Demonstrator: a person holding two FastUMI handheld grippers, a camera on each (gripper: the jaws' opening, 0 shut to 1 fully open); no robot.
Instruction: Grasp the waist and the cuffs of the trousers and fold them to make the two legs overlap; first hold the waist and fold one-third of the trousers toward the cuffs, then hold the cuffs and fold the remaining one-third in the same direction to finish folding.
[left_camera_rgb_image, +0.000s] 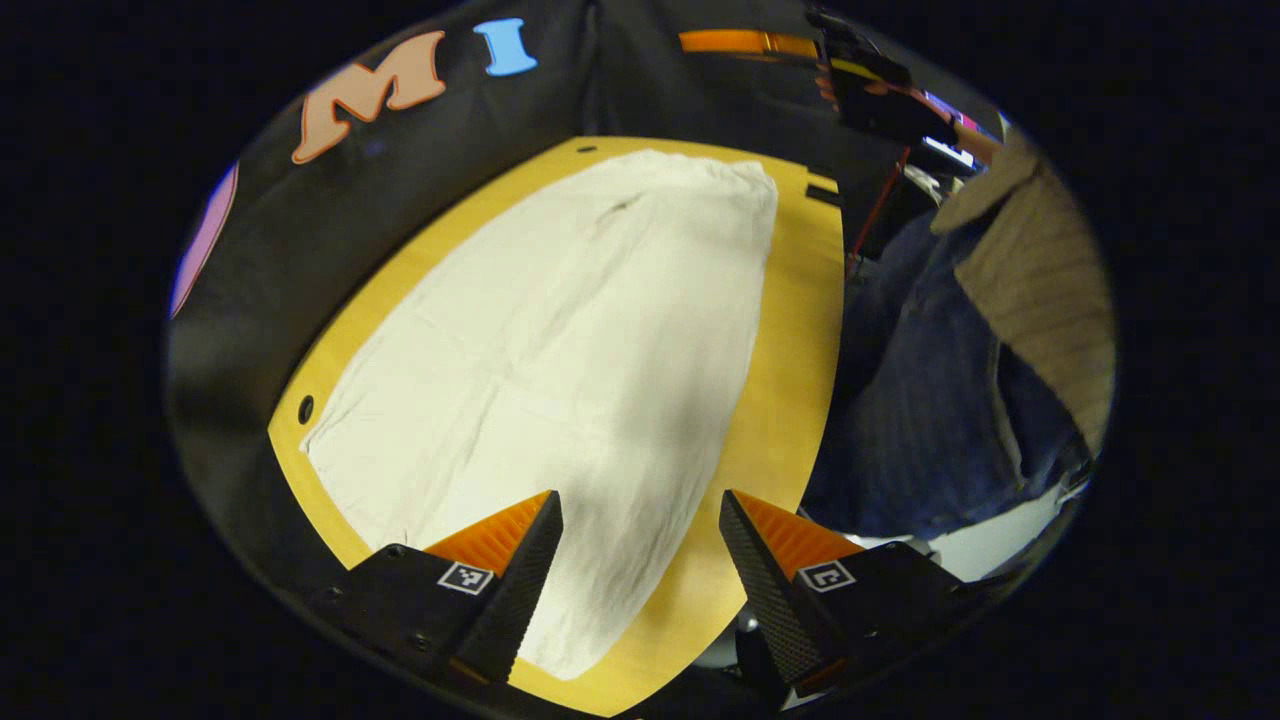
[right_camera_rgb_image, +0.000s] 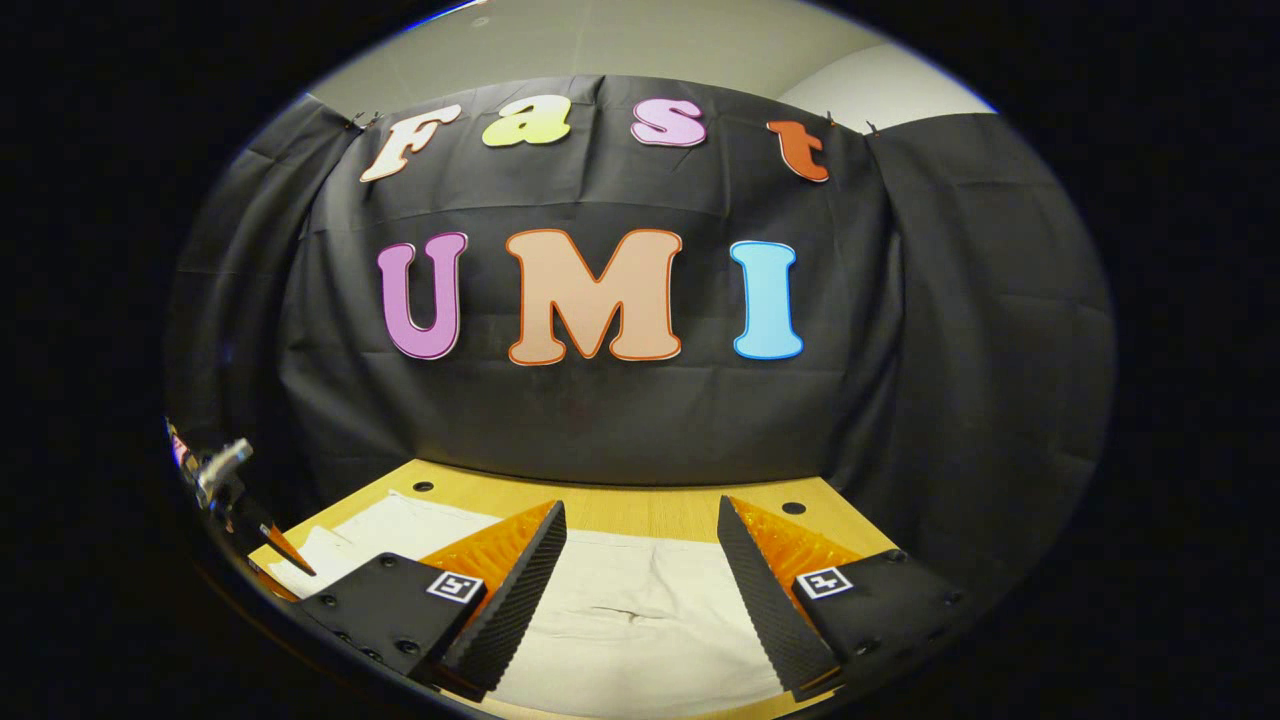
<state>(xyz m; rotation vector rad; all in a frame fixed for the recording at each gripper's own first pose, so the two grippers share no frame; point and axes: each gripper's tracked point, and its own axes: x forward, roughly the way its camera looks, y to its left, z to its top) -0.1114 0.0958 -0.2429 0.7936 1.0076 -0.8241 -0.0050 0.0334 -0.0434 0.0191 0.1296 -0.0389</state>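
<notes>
Trousers (left_camera_rgb_image: 560, 360), pale and unlabelled, lie flat on the wooden table (left_camera_rgb_image: 790, 380); left gripper (left_camera_rgb_image: 640, 510) and right gripper (right_camera_rgb_image: 640, 520) hover above, fingers spread, holding nothing.

Dim, even light — edges warped, softly blurred.

No readable text stands on anything here; the small square markers (left_camera_rgb_image: 466, 577) on top of the gripper bodies, low in both views, carry only coded patterns, not words.
</notes>
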